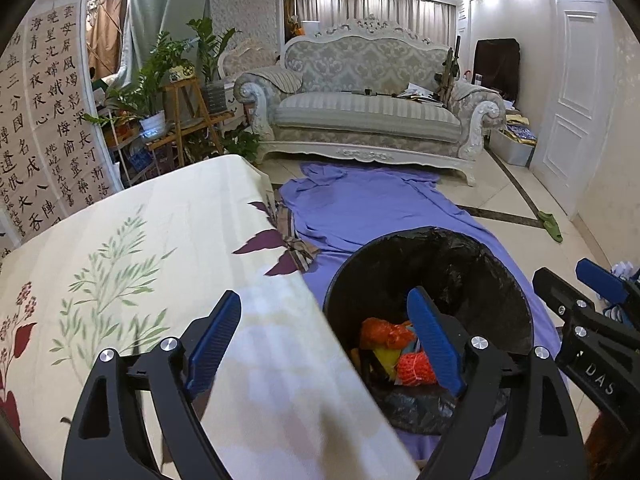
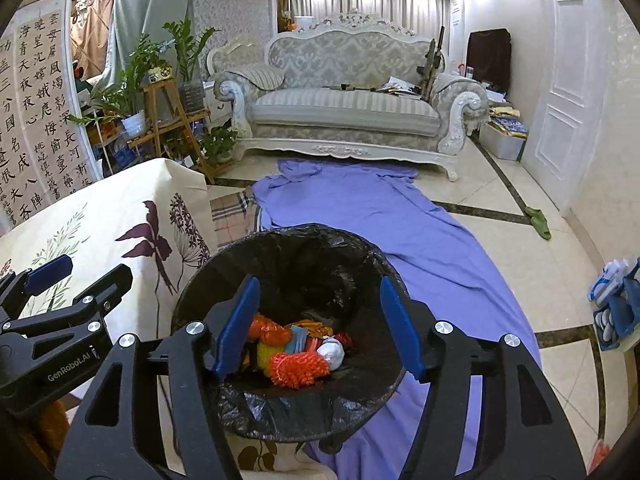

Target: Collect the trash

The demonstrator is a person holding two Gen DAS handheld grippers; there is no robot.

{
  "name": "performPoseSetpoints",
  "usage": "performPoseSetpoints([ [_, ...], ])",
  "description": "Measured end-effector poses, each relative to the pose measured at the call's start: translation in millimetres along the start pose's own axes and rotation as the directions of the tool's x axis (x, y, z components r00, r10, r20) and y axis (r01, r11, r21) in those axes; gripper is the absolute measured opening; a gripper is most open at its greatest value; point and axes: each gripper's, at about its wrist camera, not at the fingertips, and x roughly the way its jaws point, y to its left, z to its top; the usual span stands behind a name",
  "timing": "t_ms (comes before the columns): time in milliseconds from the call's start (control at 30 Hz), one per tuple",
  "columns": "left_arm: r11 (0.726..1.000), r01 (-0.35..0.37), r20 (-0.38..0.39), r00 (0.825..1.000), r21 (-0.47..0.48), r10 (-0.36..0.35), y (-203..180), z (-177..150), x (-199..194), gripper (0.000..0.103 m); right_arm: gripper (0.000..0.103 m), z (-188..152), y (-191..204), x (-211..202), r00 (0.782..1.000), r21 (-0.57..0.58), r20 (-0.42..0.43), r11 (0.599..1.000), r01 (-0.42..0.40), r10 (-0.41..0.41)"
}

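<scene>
A black-lined trash bin (image 2: pixel 344 256) stands on the floor beside the table; it also shows in the left wrist view (image 1: pixel 480 264). Inside lie orange mesh netting (image 2: pixel 298 368), a white crumpled wad (image 2: pixel 332 352) and yellow and orange scraps (image 1: pixel 386 336). My right gripper (image 2: pixel 320 320) is open and empty, held directly above the bin. My left gripper (image 1: pixel 328 332) is open and empty, straddling the table's edge, its right finger over the bin. Each gripper shows at the side of the other's view.
A table with a floral cloth (image 1: pixel 160 264) stands left of the bin. A purple sheet (image 2: pixel 420 232) covers the floor up to an ornate sofa (image 2: pixel 348 96). Potted plants on wooden shelves (image 2: pixel 168 100) are at left, green slippers (image 2: pixel 538 222) and shoes (image 2: pixel 616 300) at right.
</scene>
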Motion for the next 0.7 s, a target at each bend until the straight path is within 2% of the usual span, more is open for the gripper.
performPoseSetpoints([
  [333, 0.999, -0.006, 0.032, 0.999, -0.04, 0.007, 16, -8, -37, 0.083, 0.063, -8, 11, -41, 0.999, -0.018, 0.046, 1.0, -0.005, 0.006],
  [700, 0.999, -0.014, 0.063, 0.998, -0.049, 0.017, 28, -21, -65, 0.084, 0.063, -17, 20, -66, 0.998, -0.039, 0.06, 0.999, -0.019, 0.021],
])
